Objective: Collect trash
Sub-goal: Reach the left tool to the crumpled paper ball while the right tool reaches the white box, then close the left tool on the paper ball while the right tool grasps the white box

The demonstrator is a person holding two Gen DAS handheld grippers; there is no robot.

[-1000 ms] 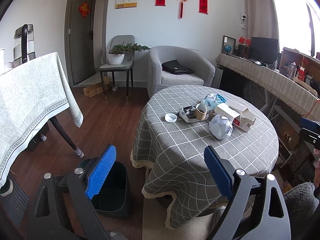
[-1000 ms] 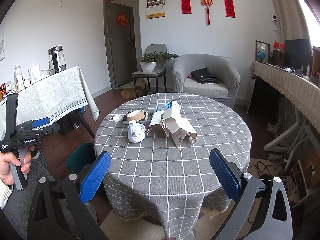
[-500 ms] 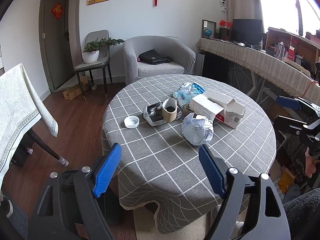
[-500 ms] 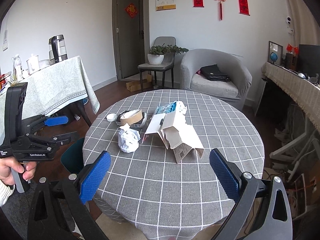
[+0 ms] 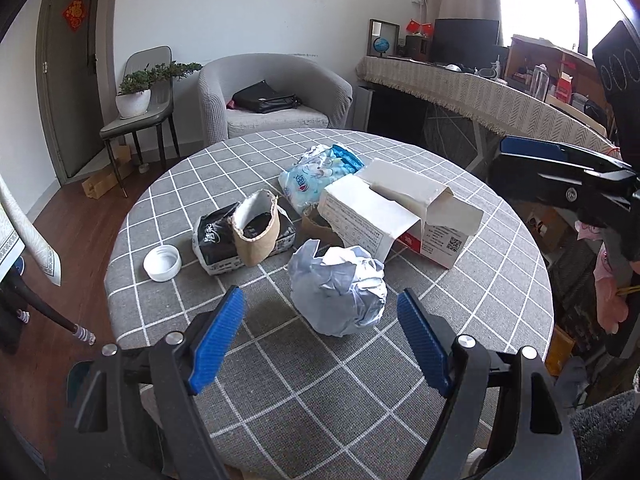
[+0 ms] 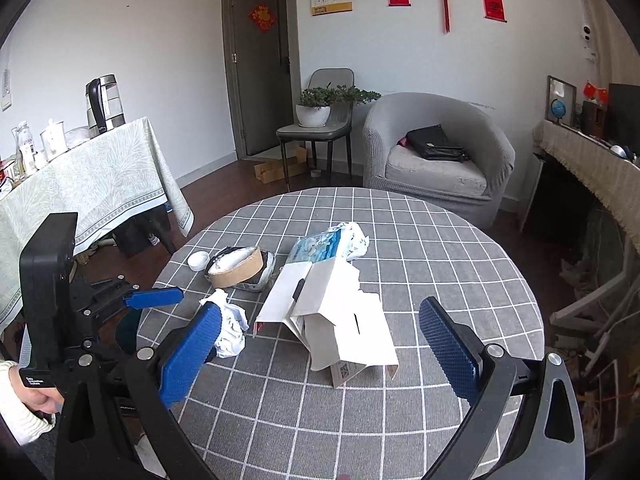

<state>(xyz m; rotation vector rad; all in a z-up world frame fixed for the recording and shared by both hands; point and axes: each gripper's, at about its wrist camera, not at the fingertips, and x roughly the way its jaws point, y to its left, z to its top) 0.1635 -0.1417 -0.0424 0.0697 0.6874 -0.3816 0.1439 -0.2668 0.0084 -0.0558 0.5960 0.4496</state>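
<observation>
the left gripper [image 5: 322, 336] stands with its jaws wide and nothing between them, after closing a little; the crumpled paper ball [image 5: 338, 290] lies on the round checked table [image 5: 500, 280] just past the fingertips. left to right behind it: white cap [image 5: 162, 263], torn paper cup [image 5: 256, 232] on a black packet [image 5: 214, 240], blue wrapper [image 5: 316, 178], open carton [image 5: 400, 212]. the right gripper [image 6: 320, 330] is also wide and empty, above the carton.

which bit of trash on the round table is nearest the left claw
The crumpled white paper ball, lying just ahead of the open left claw. The torn cardboard box, brown paper cup, blue plastic wrapper and white cap lie farther back.
</observation>
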